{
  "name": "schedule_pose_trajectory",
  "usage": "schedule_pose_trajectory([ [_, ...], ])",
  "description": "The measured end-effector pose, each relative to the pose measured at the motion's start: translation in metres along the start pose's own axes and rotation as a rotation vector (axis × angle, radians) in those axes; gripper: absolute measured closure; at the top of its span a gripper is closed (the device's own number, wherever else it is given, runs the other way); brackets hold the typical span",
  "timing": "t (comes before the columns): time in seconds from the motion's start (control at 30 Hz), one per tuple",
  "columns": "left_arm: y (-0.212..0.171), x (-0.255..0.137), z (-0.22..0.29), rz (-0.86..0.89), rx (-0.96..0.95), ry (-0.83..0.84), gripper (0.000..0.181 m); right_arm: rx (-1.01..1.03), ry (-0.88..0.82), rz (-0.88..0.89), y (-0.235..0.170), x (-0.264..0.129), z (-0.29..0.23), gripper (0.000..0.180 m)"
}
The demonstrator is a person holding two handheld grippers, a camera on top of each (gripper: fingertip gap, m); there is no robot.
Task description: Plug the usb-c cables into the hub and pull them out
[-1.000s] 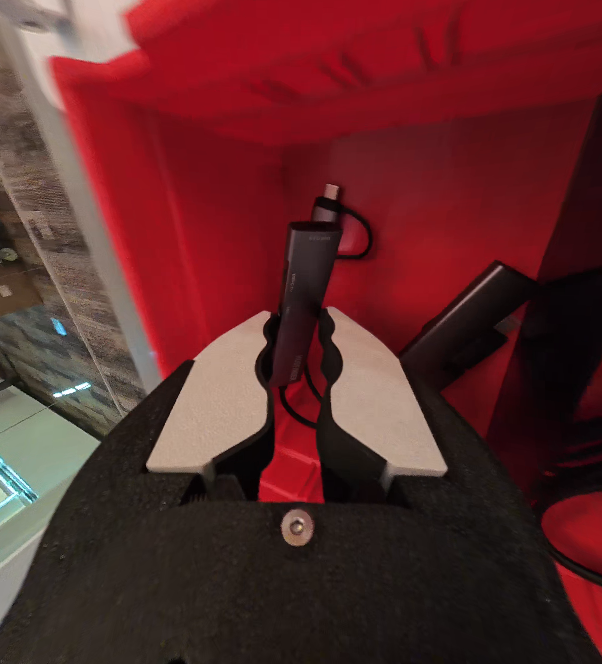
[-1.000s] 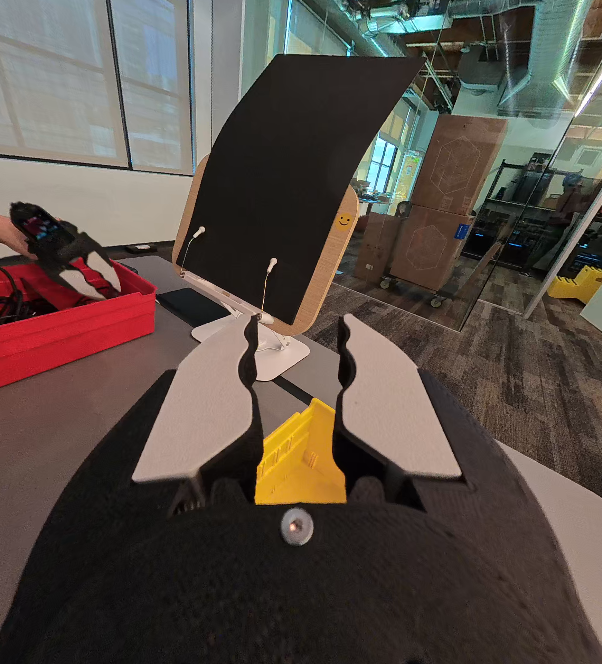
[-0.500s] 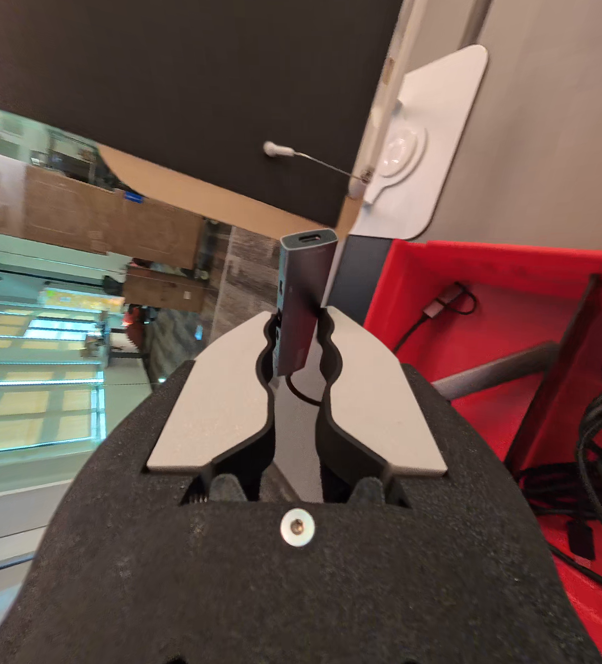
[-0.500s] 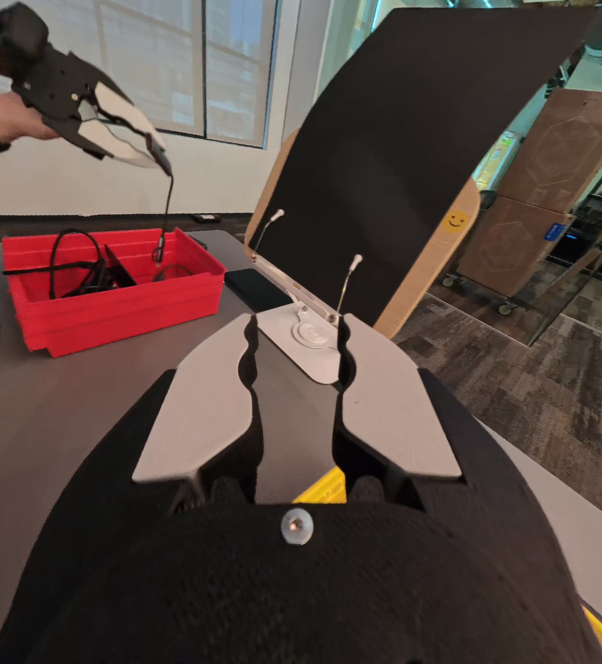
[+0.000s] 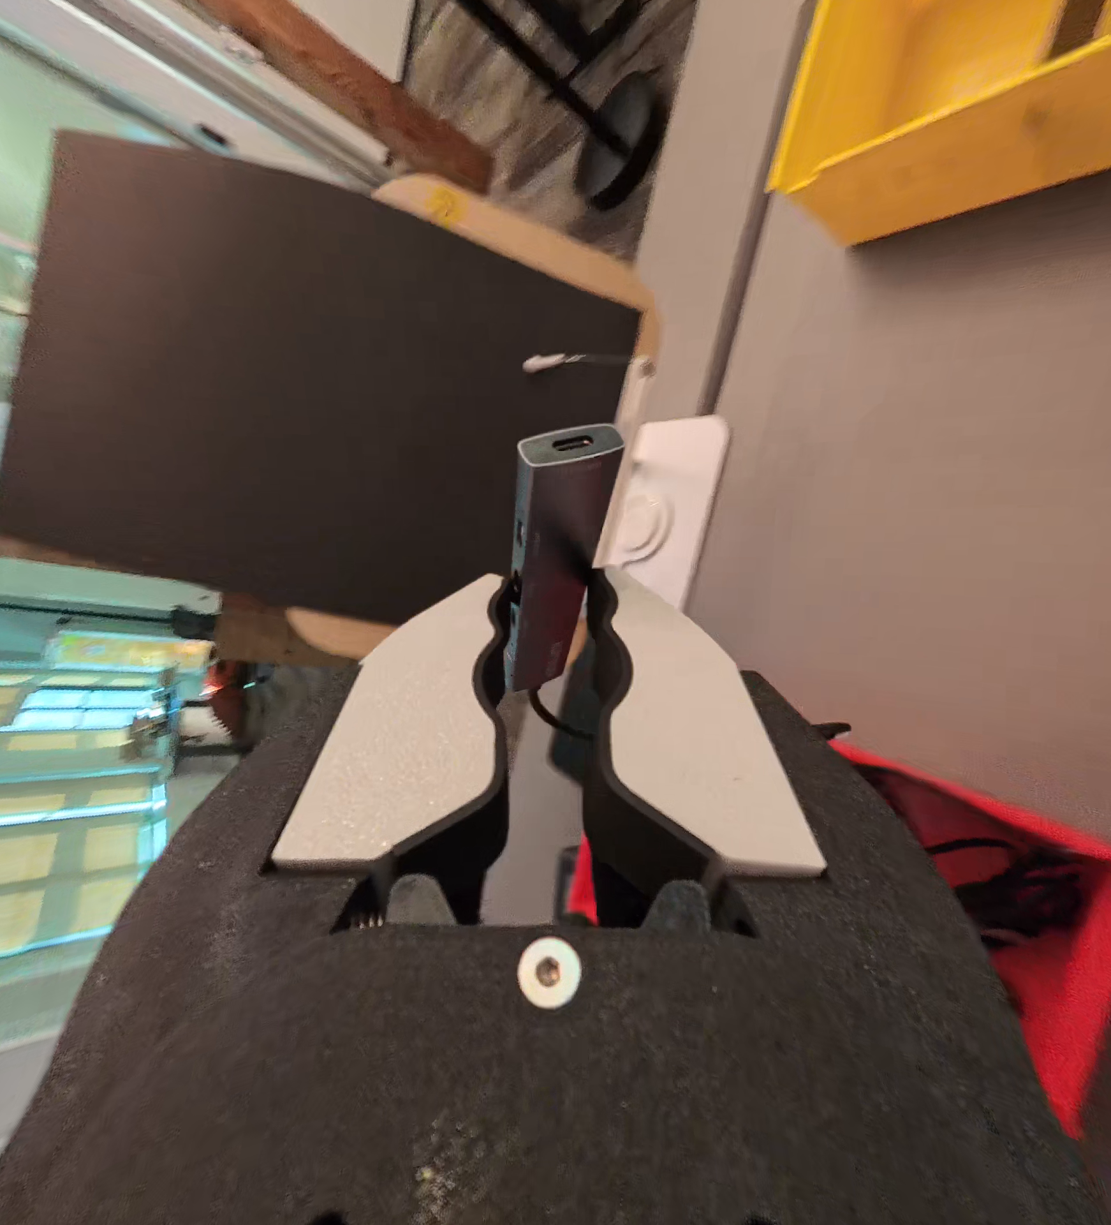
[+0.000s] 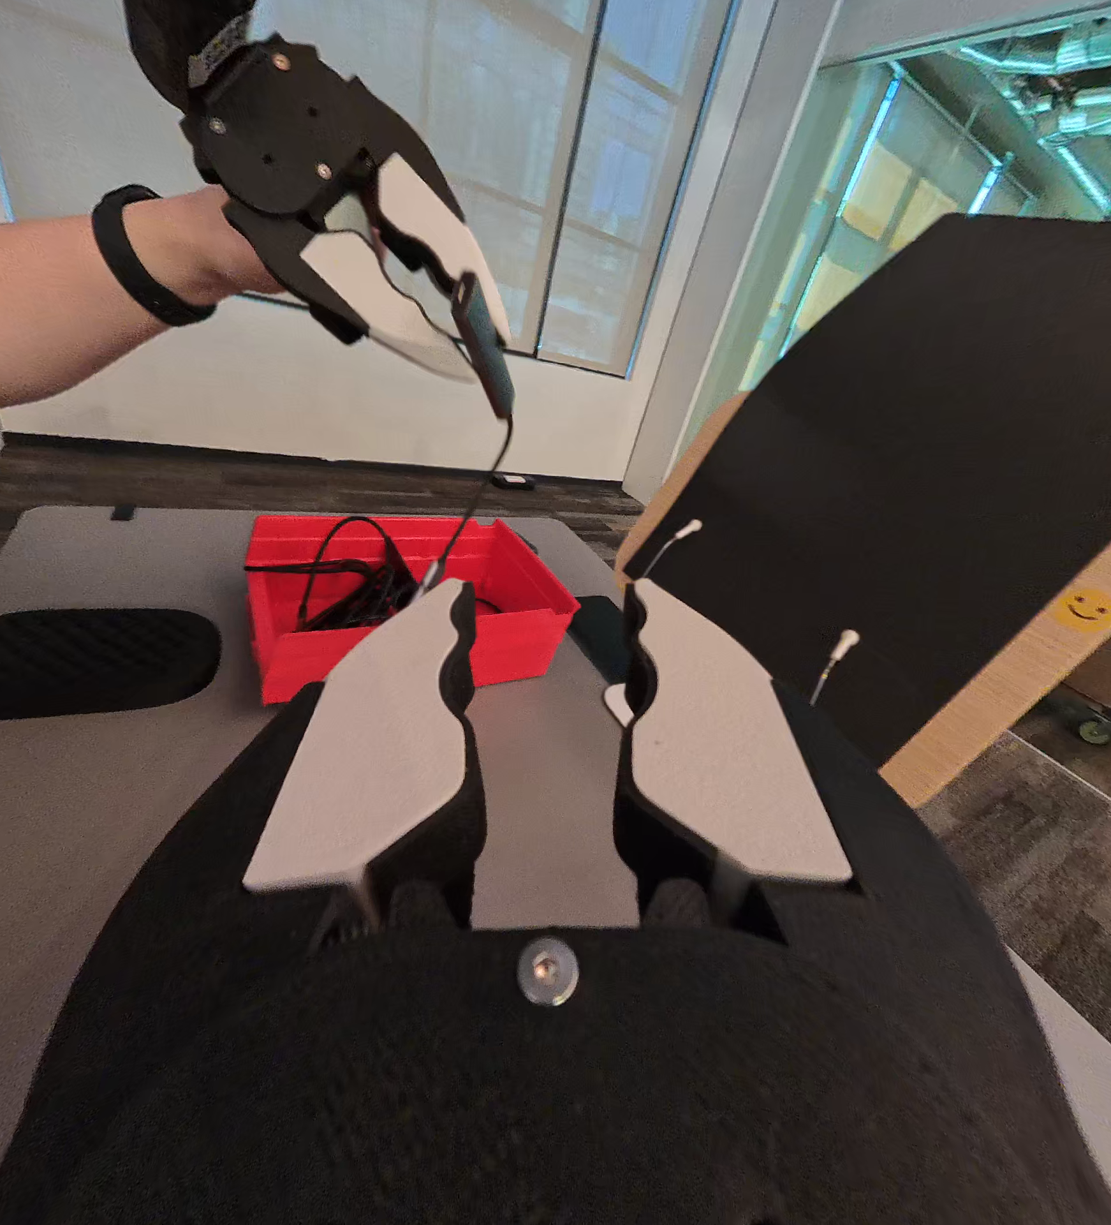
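Hub (image 5: 556, 563) clamped between left gripper (image 5: 549, 596) fingers

Left gripper (image 6: 467, 325): black textured body, two pale grey finger plates edged with wavy black pads, small silver screws seen on the flat black side plate. Right gripper (image 6: 547, 636): same build, one silver screw centred behind the fingers. Black band worn at the wrist (image 6: 132, 255), possibly a watch strap.

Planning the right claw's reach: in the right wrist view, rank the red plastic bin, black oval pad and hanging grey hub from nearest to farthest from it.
1. Red plastic bin, on the table just past the open right claw, left of centre.
2. Black oval pad, far left on the table.
3. Grey hub, high up, gripped by the left claw.
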State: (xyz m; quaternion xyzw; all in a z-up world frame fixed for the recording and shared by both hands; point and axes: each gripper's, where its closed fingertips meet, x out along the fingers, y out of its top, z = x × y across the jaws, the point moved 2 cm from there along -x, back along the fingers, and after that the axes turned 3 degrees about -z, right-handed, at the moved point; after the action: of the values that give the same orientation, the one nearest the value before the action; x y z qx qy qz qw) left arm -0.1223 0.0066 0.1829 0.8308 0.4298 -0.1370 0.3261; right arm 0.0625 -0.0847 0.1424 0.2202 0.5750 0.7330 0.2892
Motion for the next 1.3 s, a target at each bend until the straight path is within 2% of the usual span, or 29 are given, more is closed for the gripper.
schedule_pose_trajectory([
  [0.07,0.019,0.01,0.03,0.002,-0.018,-0.094,0.159,0.004,0.034,-0.011,0.002,0.003,-0.011,0.136],
  [0.2,0.039,0.035,0.071,-0.042,0.0,-0.127,0.159,0.163,0.108,-0.004,0.004,0.023,-0.034,0.132],
  [0.37,0.06,0.068,0.109,-0.061,0.009,-0.16,0.159,0.209,0.014,-0.097,-0.027,0.055,-0.036,0.129],
  [0.4,0.061,0.074,0.113,-0.074,0.003,-0.159,0.159,0.22,0.021,-0.139,-0.037,0.058,-0.036,0.138],
  [0.43,0.059,0.08,0.117,-0.098,0.0,-0.157,0.16,0.243,0.015,-0.153,-0.042,0.059,-0.032,0.164],
  [0.5,0.057,0.088,0.123,-0.095,-0.013,-0.167,0.16,0.231,0.023,-0.157,-0.048,0.057,-0.026,0.169],
  [0.67,0.052,0.078,0.14,0.054,-0.209,-0.325,0.159,0.222,0.283,-0.106,-0.047,0.048,-0.033,0.169],
  [0.83,0.051,0.06,0.175,0.179,-0.426,-0.602,0.149,0.106,0.517,0.008,-0.032,0.025,-0.053,0.17],
  [0.87,0.053,0.058,0.181,0.189,-0.436,-0.622,0.153,0.054,0.575,0.051,-0.029,0.02,-0.061,0.17],
  [0.9,0.055,0.058,0.186,0.205,-0.442,-0.625,0.17,0.02,0.592,0.072,-0.028,0.018,-0.064,0.17],
  [0.93,0.057,0.058,0.189,0.22,-0.45,-0.612,0.171,0.019,0.598,0.071,-0.028,0.017,-0.064,0.17],
  [0.97,0.058,0.06,0.191,0.227,-0.458,-0.587,0.171,0.036,0.591,0.064,-0.028,0.019,-0.063,0.169],
  [1.03,0.059,0.065,0.188,0.234,-0.517,-0.508,0.171,0.071,0.472,0.079,-0.027,0.027,-0.05,0.163],
  [1.13,0.057,0.073,0.169,0.292,-0.746,-0.367,0.172,0.222,0.22,0.127,-0.024,0.041,-0.021,0.141],
  [1.2,0.052,0.079,0.157,0.336,-0.883,-0.283,0.172,0.371,0.175,0.112,-0.03,0.05,-0.018,0.139],
  [1.3,0.039,0.092,0.148,0.321,-0.934,-0.126,0.172,0.51,0.15,0.012,-0.049,0.072,-0.031,0.129],
])
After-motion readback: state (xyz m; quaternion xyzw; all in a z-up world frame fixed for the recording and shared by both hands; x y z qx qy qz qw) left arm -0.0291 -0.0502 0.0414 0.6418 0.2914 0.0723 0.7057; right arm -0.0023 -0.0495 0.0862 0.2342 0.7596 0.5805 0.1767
